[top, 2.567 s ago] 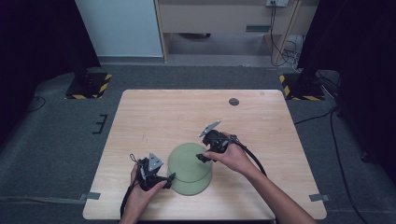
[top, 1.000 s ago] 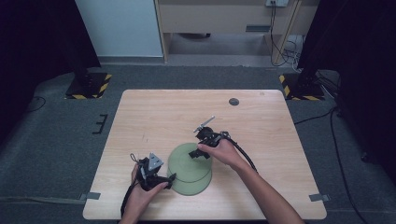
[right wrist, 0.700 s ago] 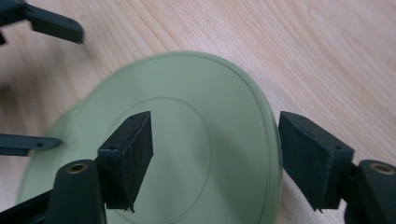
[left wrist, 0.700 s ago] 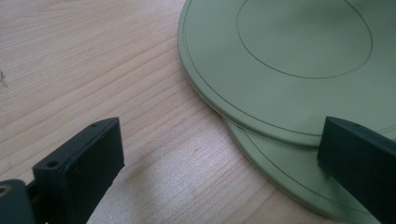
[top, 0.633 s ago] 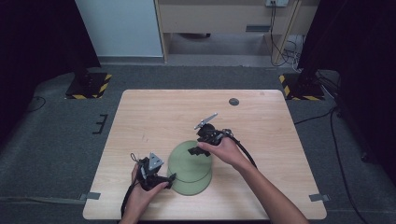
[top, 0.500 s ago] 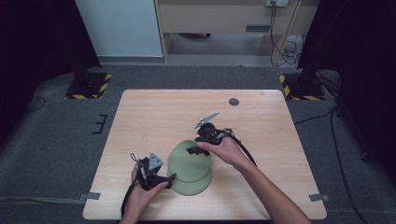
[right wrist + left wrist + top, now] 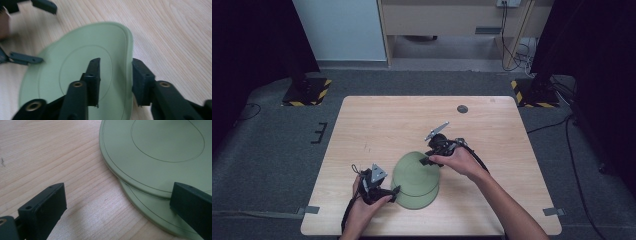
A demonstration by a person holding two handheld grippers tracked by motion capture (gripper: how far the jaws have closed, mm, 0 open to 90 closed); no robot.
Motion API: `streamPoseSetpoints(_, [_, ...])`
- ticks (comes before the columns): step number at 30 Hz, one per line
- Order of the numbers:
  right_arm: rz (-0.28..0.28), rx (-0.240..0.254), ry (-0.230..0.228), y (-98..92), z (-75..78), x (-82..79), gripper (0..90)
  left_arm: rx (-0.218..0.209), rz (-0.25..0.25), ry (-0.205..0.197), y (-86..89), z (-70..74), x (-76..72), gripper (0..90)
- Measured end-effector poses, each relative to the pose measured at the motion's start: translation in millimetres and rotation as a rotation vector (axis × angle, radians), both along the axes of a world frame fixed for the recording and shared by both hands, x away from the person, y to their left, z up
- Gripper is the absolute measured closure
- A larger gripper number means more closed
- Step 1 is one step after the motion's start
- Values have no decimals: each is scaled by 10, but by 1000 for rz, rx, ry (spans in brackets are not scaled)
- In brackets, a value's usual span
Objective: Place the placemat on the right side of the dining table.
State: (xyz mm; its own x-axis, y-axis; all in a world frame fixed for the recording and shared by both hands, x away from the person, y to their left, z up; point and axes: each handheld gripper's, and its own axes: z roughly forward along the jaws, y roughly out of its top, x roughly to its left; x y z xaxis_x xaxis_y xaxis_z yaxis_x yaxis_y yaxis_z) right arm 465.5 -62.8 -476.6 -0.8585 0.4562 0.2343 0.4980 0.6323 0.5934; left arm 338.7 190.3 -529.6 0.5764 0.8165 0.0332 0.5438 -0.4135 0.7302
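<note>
Two pale green plates lie stacked near the table's front. My right gripper (image 7: 427, 159) (image 7: 116, 72) has just been closing and is shut on the far right rim of the top green plate (image 7: 414, 167) (image 7: 62, 75), one jaw over its face and one outside the rim. That side is lifted, so the top green plate (image 7: 160, 150) slants over the lower plate (image 7: 417, 197) (image 7: 150, 212). My left gripper (image 7: 393, 192) (image 7: 117, 205) stands open at the stack's near left edge, one jaw above bare wood and the other above the lower plate's rim, gripping nothing.
The wooden table (image 7: 377, 125) has bare room across its far half and left side. A small dark round disc (image 7: 462, 108) lies near the far edge. Striped yellow-black bases (image 7: 307, 90) stand on the floor beyond the table's corners.
The right gripper closed on the top plate's far rim and rose a little, tipping that plate up off the lower one. The left gripper stayed put.
</note>
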Motion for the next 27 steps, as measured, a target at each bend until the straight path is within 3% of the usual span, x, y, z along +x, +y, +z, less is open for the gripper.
streamPoseSetpoints(4, [-1, 42, 8, -18, 20, 5, 719, 1, 1, 0, -2, 1, -1, 0])
streamPoseSetpoints(6, [25, 64, 1, 1, 45, -16, 769, 3, 1, -1, -1, 2, -2, 0])
streamPoseSetpoints(10, [29, 28, -2, 16, 37, -22, 797, 9, 3, -8, -11, 7, -14, 7])
streamPoseSetpoints(15, [10, 46, -15, 11, 51, 6, 825, 6, -16, -6, -49, 12, -44, 13])
streamPoseSetpoints(20, [-6, 17, -41, 62, 58, 9, 835, 2, -16, -6, -55, 8, -29, 0])
streamPoseSetpoints(24, [-9, -5, -66, 90, 87, 19, 851, 21, -7, -30, -103, 15, -26, 4])
streamPoseSetpoints(27, [-6, -12, -62, 86, 129, 14, 853, 13, -18, -24, -86, 13, -20, 15])
